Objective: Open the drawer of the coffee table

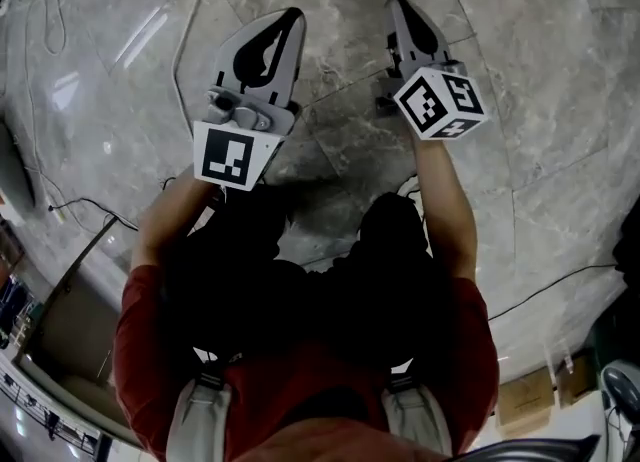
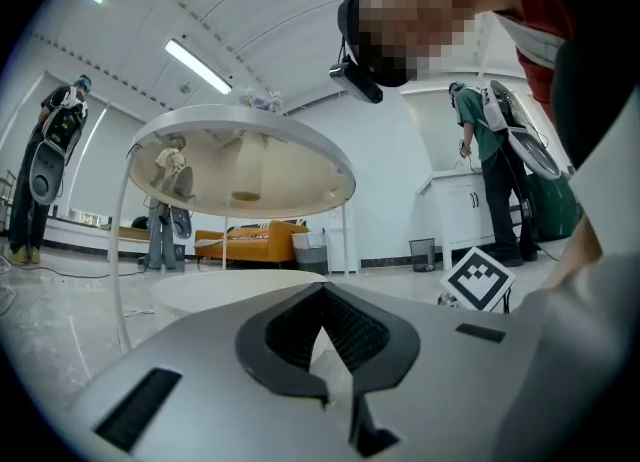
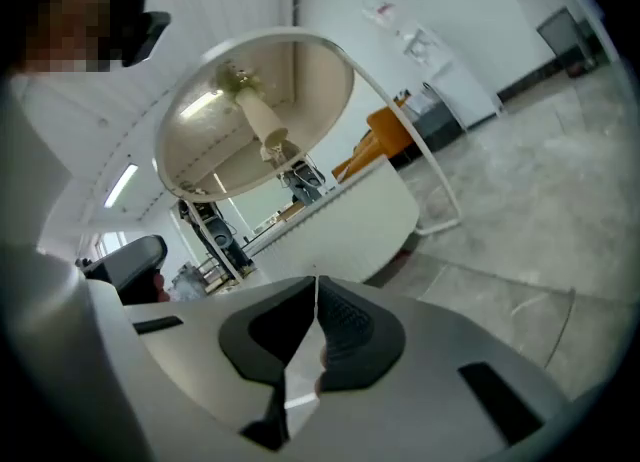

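A low round white coffee table [image 2: 215, 288] stands on the floor ahead of both grippers; in the right gripper view the coffee table [image 3: 350, 222] shows a ribbed upper edge, and I cannot make out a drawer on it. My left gripper [image 1: 292, 16] is held level over the marble floor, and in its own view the left gripper [image 2: 322, 292] has its jaws met at the tips with nothing between them. My right gripper [image 1: 396, 0] hangs beside it, rolled to one side. The right gripper [image 3: 316, 280] is shut and empty. Neither touches the table.
A taller round side table [image 2: 240, 160] on thin white legs stands over the coffee table, tilted in the right gripper view [image 3: 260, 110]. Behind are an orange sofa [image 2: 250, 242], a bin [image 2: 422, 253] and standing people [image 2: 490, 165]. Cables [image 1: 182, 40] cross the marble floor [image 1: 520, 180].
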